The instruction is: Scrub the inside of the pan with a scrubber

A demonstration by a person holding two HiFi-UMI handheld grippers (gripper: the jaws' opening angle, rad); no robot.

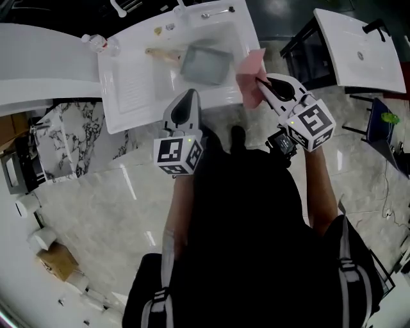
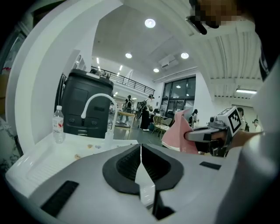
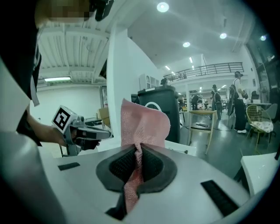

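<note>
Approach step: right tool [image 1: 261, 82] clamps the pink scrubber [image 1: 250, 72], left tool [image 1: 189, 94] is closed empty, and the scrubber must next be lowered into the pan [image 1: 206, 65] lying in the sink [image 1: 128, 90].

White sink unit [image 1: 115, 112] w/ ribbed drainboard [image 1: 132, 84] at L & basin [image 1: 236, 37] at R: grey rect. pan [image 1: 206, 65] in basin, tan object [image 1: 161, 54] just beside it, clear bottle [image 1: 99, 43] at far-L corner, faucet [image 1: 216, 13] behind basin.
</note>
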